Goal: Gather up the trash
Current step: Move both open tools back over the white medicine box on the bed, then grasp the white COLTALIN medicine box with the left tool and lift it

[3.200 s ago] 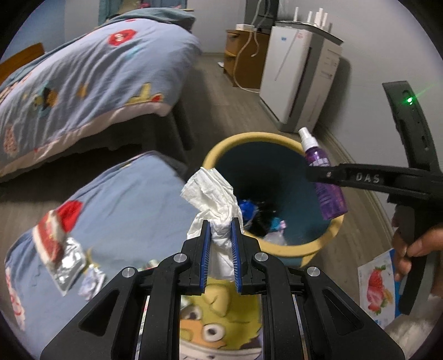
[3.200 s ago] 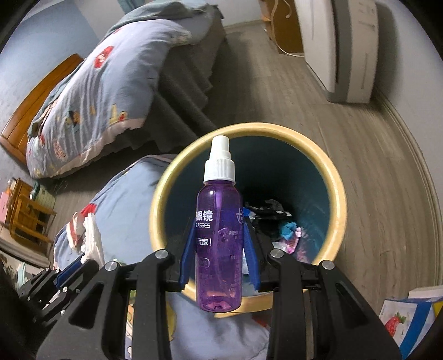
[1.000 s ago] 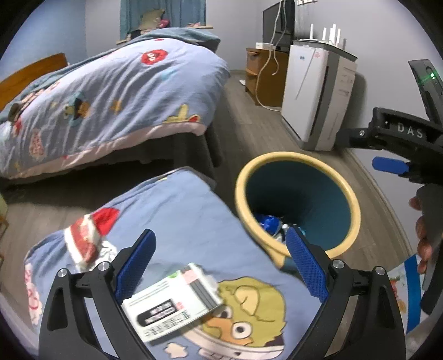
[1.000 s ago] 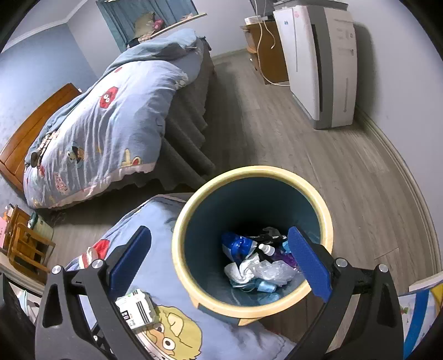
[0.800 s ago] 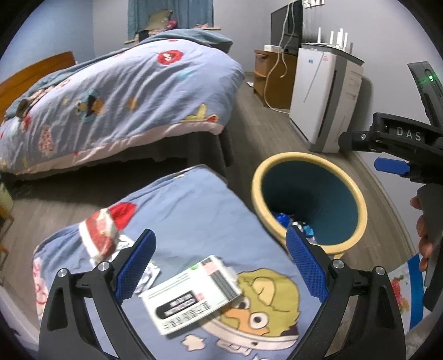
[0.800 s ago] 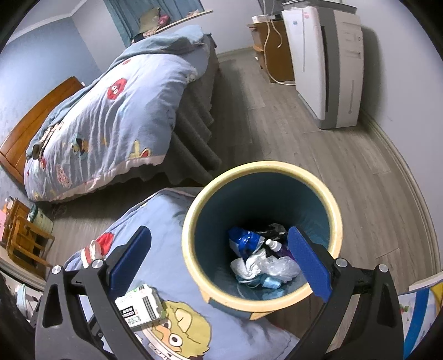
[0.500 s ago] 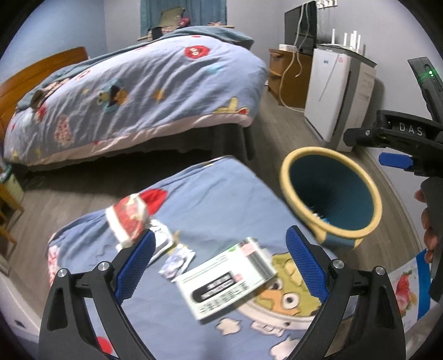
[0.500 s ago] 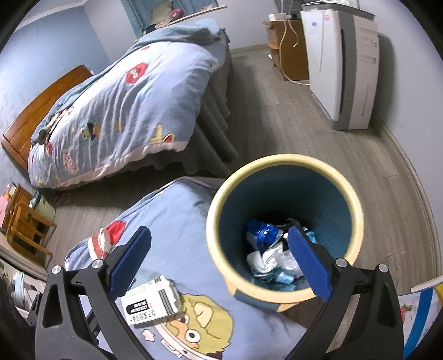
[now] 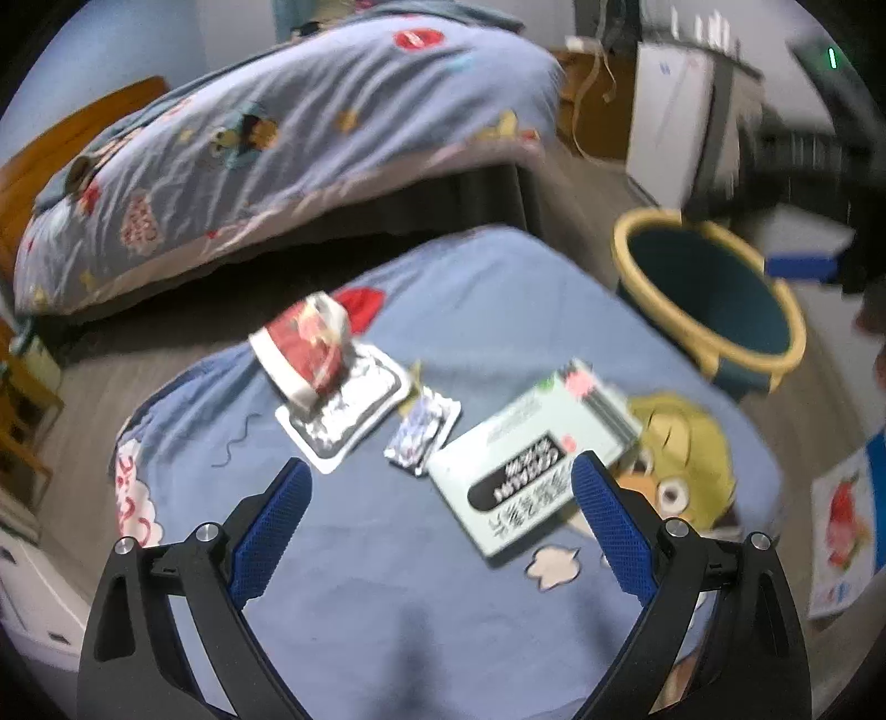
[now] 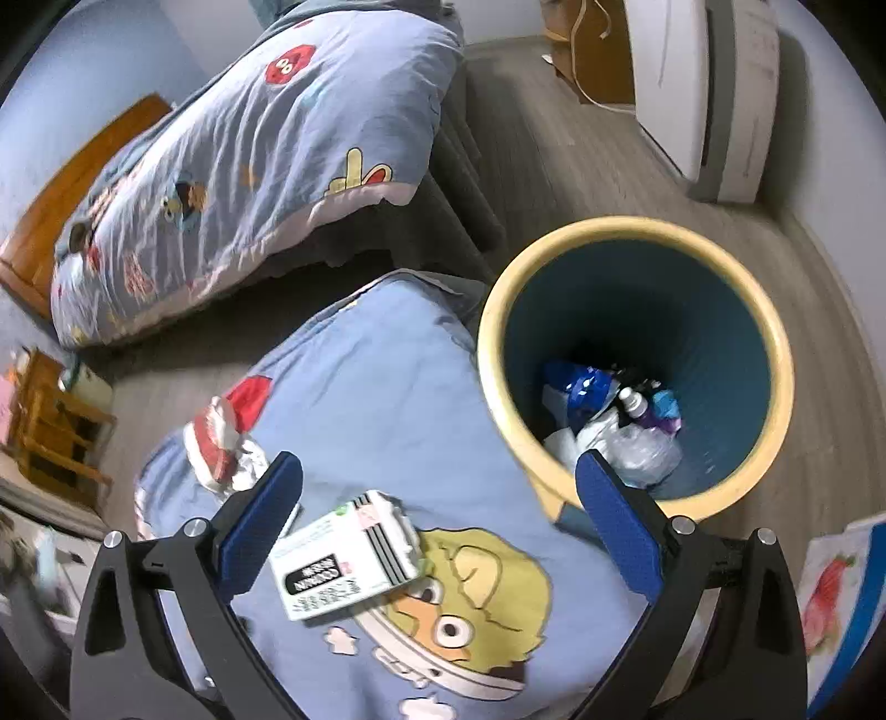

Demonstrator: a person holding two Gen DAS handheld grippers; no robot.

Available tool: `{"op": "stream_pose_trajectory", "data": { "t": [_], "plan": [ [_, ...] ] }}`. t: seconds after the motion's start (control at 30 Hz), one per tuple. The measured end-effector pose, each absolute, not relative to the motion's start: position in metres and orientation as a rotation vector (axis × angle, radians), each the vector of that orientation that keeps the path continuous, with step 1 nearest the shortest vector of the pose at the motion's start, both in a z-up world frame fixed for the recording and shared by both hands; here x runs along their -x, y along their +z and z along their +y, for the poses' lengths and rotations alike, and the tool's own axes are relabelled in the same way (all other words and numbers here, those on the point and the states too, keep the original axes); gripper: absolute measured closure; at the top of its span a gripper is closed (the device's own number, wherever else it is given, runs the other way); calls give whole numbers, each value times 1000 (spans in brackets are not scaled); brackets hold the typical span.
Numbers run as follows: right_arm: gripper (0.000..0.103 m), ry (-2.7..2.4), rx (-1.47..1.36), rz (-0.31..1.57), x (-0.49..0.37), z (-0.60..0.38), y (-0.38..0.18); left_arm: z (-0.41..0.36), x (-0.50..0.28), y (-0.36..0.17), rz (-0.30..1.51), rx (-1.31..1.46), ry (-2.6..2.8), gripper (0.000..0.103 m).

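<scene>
A yellow-rimmed blue bin [image 10: 775, 354] [image 9: 628, 252] stands on the floor right of a blue cartoon quilt [image 9: 487, 299] [image 10: 376, 376]. Inside lie a purple spray bottle [image 10: 642, 412], crumpled tissue and wrappers. On the quilt rest a white box with black label [image 9: 531, 459] [image 10: 349, 556], a red and white wrapper [image 9: 304, 349] [image 10: 213, 437], a silver foil pack [image 9: 349, 415] and a small foil sachet [image 9: 423, 437]. My left gripper [image 9: 440, 512] hangs open above the quilt, over the box and sachet. My right gripper [image 10: 440, 507] hangs open between box and bin, empty.
A bed with a blue cartoon duvet [image 9: 288, 133] fills the back left. A white appliance [image 10: 714, 94] and wooden cabinet [image 10: 587, 50] stand by the far wall. Wooden furniture [image 10: 50, 421] is at the left. A strawberry-print book [image 9: 841, 520] lies on the floor at the right.
The tissue and the purple bottle were let go into the bin and both grippers opened. Both have since swung left, away from the bin, toward the litter on the quilt.
</scene>
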State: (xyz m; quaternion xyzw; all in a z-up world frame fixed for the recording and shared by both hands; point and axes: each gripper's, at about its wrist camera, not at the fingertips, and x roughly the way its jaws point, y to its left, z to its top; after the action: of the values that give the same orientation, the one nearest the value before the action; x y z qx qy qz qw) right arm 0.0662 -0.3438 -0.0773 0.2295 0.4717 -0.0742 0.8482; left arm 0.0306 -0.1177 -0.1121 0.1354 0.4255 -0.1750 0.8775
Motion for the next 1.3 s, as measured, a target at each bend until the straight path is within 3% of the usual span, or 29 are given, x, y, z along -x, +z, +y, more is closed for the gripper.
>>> {"op": "stream_pose_trajectory", "data": {
  "t": [0.53, 0.9, 1.07, 1.3],
  "plan": [
    [6, -156, -491, 1035, -86, -371, -113, -193, -57, -185, 1003, -485, -529, 7],
    [6, -120, -467, 1023, -91, -378, -112, -212, -77, -191, 953, -535, -555, 5],
    [6, -113, -467, 1019, -91, -380, -110, -205, -87, -193, 1033, -450, -576, 5],
    [6, -110, -465, 1013, -90, -378, -105, -204, -82, -190, 1063, -438, -599, 17]
  ]
}}
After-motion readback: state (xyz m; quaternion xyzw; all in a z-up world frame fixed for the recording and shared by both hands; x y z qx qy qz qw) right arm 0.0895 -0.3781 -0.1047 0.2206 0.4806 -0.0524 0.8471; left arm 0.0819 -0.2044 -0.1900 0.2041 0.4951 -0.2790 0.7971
